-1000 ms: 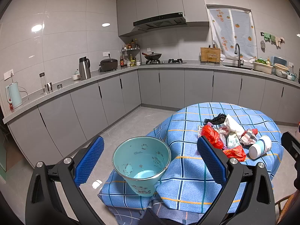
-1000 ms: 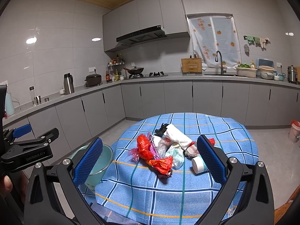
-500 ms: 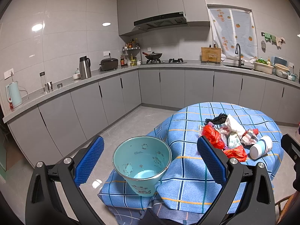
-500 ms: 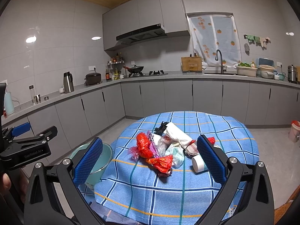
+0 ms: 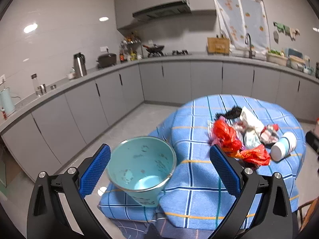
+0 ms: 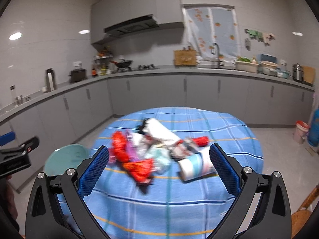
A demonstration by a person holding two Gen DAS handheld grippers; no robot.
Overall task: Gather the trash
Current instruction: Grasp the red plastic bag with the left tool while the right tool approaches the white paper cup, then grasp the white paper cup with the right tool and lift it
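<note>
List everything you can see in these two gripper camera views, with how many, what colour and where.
Bin: one, teal, beside the table's left edge, nothing visible inside.
Tablecloth: one, blue plaid, covering the round table.
Trash pile: one heap, mixed red, white, black and pale wrappers, on the tablecloth; count of pieces unclear.
Red wrappers: at least two, red and orange, front left of the pile.
Cup: one, white with blue bands, lying on its side at the pile's right edge.
Kettle: one, steel, on the grey counter.
Wok: one, dark, on the stove.
Small bucket: one, pinkish with red top, on the floor at right.
Left gripper: black with blue pads, open, facing the bin.
Right gripper: same colours, open, facing the pile.
</note>
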